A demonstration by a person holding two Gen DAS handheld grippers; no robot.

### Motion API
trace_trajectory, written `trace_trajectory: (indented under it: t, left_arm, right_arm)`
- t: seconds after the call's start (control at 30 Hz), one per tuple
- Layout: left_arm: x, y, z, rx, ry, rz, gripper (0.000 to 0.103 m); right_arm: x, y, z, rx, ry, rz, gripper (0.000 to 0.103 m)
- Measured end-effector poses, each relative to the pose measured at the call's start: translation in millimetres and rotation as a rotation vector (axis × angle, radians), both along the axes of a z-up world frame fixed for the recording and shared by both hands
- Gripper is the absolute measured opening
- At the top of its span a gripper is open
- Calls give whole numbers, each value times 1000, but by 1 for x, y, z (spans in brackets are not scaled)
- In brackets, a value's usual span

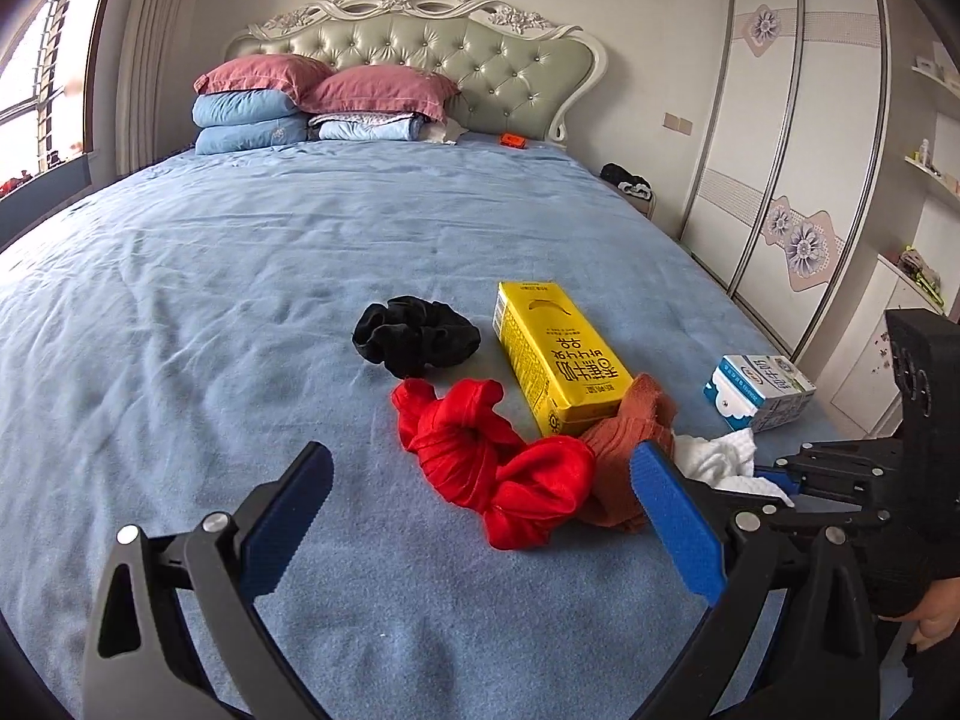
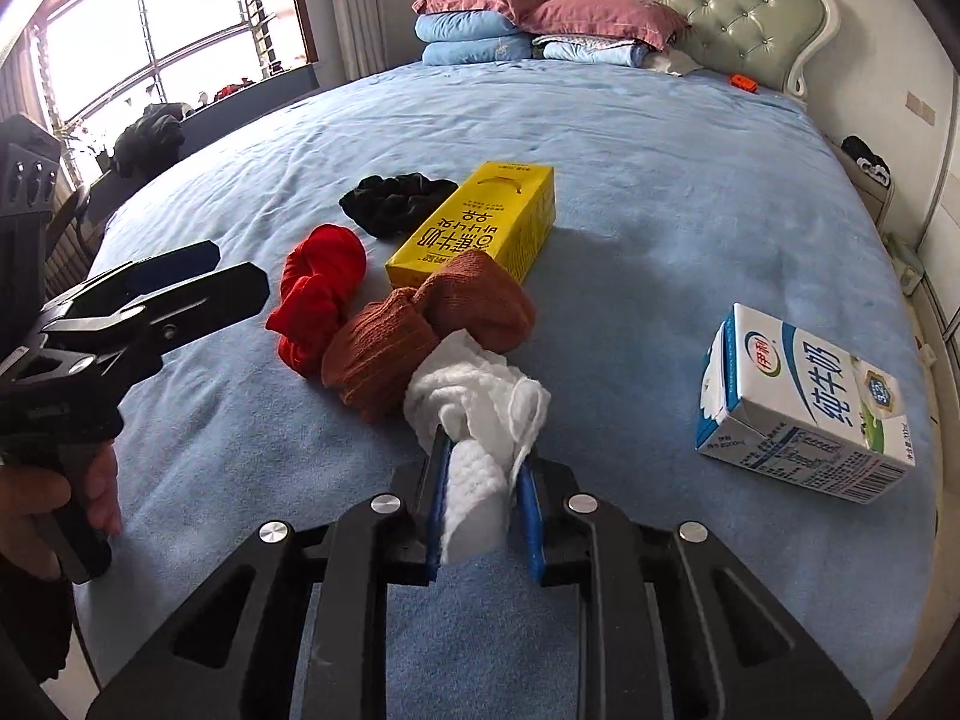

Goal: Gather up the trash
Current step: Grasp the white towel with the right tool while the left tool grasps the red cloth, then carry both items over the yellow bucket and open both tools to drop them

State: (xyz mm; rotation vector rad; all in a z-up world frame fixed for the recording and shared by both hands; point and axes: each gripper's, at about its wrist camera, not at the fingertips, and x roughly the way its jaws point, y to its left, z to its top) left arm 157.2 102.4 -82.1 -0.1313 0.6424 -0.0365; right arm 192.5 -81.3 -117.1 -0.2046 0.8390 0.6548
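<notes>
A crumpled white tissue (image 2: 480,396) lies on the blue bed sheet (image 2: 660,192), and my right gripper (image 2: 483,456) is shut on its near end. The tissue touches a brown sock (image 2: 420,330), which lies beside a red sock bundle (image 2: 318,294). A yellow drink carton (image 2: 480,222) lies flat behind them. A blue-and-white milk carton (image 2: 798,408) lies on its side to the right. My left gripper (image 1: 480,462) hangs open just above the red sock bundle (image 1: 456,438), gripping nothing. The right gripper (image 1: 774,477) shows at that view's right edge on the tissue (image 1: 720,456).
A black scrunchie (image 1: 414,333) lies left of the yellow carton (image 1: 558,354). Pillows and folded quilts (image 1: 300,102) are stacked at the headboard, with a small orange object (image 1: 513,140) nearby. A wardrobe (image 1: 792,150) stands right of the bed and a window (image 2: 162,18) on the left.
</notes>
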Motion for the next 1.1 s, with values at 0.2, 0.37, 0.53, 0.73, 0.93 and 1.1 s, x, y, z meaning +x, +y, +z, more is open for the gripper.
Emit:
trace_trajectory:
  t: [0.2, 0.37, 0.53, 0.73, 0.93, 1.1]
  left_arm:
    - [23, 11, -12, -51, 82, 72, 99]
    - [44, 21, -30, -125, 176, 80, 65]
    - [46, 9, -30, -119, 173, 18, 37]
    - [19, -3, -9, -71, 70, 21, 33]
    - [-24, -31, 30, 1, -44, -33, 33]
    - [-52, -74, 62, 23, -108, -147, 34]
  right_arm:
    - [-16, -7, 17, 21, -65, 7, 17]
    - [-20, -13, 28, 57, -72, 5, 17]
    - [-22, -18, 31, 72, -71, 7, 17]
    - [-28, -29, 37, 108, -88, -4, 17]
    - [-49, -50, 59, 160, -155, -32, 17]
    - [-76, -80, 84, 203, -222, -64, 17]
